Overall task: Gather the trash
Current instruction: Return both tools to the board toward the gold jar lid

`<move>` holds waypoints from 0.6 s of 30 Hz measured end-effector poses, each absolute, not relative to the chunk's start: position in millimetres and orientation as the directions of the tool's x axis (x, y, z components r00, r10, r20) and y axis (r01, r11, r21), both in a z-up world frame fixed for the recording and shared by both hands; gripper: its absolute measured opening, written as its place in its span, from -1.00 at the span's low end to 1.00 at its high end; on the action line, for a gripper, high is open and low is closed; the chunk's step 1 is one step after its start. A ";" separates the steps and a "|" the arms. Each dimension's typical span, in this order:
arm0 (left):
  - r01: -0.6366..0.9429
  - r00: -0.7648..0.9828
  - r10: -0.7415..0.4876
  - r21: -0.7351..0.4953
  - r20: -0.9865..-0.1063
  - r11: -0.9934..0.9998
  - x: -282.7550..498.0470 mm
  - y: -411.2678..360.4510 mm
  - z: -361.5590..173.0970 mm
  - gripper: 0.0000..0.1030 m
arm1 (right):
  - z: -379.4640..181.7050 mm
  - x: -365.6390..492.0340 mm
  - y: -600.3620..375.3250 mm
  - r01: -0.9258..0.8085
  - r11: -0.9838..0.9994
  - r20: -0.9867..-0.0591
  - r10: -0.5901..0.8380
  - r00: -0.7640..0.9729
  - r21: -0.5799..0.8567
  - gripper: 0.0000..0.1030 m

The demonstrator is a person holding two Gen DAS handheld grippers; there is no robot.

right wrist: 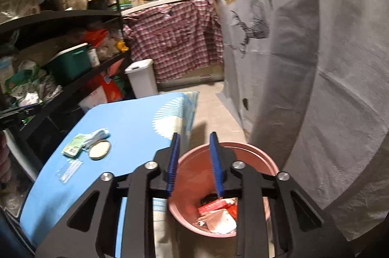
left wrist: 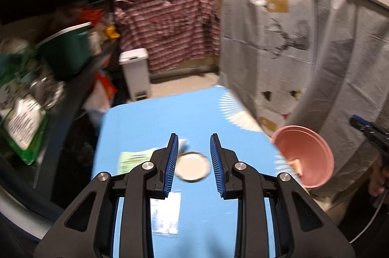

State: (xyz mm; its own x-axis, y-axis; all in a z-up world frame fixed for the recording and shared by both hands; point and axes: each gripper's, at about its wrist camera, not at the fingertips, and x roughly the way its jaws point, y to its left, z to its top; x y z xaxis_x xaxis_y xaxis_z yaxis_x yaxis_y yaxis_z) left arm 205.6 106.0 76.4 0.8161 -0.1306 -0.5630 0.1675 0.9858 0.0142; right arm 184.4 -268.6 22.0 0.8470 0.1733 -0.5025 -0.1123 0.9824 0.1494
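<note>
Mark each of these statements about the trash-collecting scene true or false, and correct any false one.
1. The pink bin already holds some trash. True.
2. A round lid lies on the blue tabletop. True.
3. The left gripper is clamped on the lid. False: its jaws stand apart and empty, and the lid lies on the table beyond them.
4. The white pedal bin stands on the table. False: it stands on the floor beyond the table.
5. The right gripper points at the pink bin. True.
</note>
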 end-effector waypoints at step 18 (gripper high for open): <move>0.056 0.741 -0.104 -0.093 -0.664 0.994 245.5 204.9 -10.7 -0.47 | -25.1 249.4 -136.8 -0.316 0.919 -0.561 0.394 0.728 0.236 -0.84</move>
State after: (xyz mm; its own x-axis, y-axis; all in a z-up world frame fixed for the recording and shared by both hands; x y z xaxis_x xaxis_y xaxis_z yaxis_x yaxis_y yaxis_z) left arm 245.5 204.9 -10.7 0.7405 -0.1036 -0.6640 0.0558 0.9941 -0.0929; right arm 249.4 -136.8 -25.1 0.7279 0.3941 -0.5611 -0.3159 0.9190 0.2357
